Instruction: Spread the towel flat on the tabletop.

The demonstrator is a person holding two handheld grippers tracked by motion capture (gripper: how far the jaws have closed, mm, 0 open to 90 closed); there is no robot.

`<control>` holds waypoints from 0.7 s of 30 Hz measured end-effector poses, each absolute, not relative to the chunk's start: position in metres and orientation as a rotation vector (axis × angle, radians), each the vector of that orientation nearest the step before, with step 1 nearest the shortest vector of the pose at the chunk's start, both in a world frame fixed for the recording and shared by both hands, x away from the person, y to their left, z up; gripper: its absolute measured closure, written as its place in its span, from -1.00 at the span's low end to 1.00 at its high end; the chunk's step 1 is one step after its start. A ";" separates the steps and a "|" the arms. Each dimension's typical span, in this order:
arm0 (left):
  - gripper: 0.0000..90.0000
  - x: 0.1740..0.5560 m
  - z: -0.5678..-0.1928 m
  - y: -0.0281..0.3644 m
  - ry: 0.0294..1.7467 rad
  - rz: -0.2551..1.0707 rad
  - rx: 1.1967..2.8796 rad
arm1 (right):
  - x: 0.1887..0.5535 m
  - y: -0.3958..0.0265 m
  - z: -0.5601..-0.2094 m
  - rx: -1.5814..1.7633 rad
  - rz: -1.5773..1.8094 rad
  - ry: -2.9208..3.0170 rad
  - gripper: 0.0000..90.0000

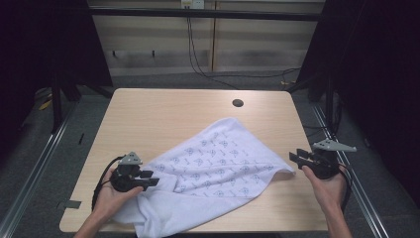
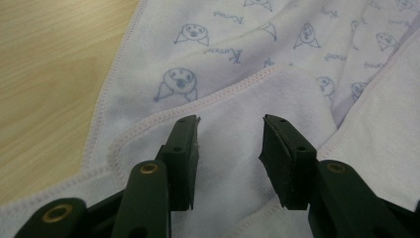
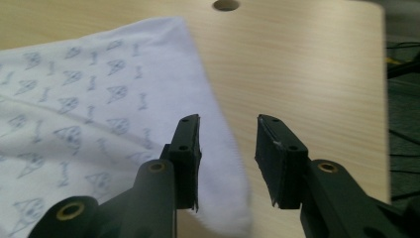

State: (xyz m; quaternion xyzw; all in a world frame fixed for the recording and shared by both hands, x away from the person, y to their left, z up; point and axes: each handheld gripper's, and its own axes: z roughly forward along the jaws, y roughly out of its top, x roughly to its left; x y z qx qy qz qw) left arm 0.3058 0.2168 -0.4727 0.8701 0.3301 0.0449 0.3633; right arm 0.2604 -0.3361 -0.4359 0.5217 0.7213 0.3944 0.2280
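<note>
White towel (image 1: 213, 168) with pale blue dog-face print, pink stitched hem; light wood-grain table (image 1: 163, 109).

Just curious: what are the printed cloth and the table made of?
The cloth looks like soft terry cotton: fuzzy white nap, stitched hems, a pale printed pattern, limp folds. The table looks like wood-grain laminate, probably over board: even light streaks, smooth matte top, rounded corners.

Both forearms enter from six o'clock. The left claw (image 1: 148, 178) points toward three o'clock, jaws apart. The right claw (image 1: 296, 158) points toward nine o'clock, jaws likewise apart, gripping nothing.
</note>
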 end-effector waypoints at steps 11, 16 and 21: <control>0.39 0.349 -0.484 0.192 0.874 0.073 2.263 | 0.275 -0.256 -0.471 1.341 1.066 2.308 0.40; 0.46 0.339 -0.488 0.198 0.853 0.098 2.324 | 0.273 -0.249 -0.490 1.376 0.895 2.404 0.47; 0.46 0.327 -0.489 0.208 0.846 0.097 2.311 | 0.290 -0.253 -0.490 1.410 0.845 2.360 0.47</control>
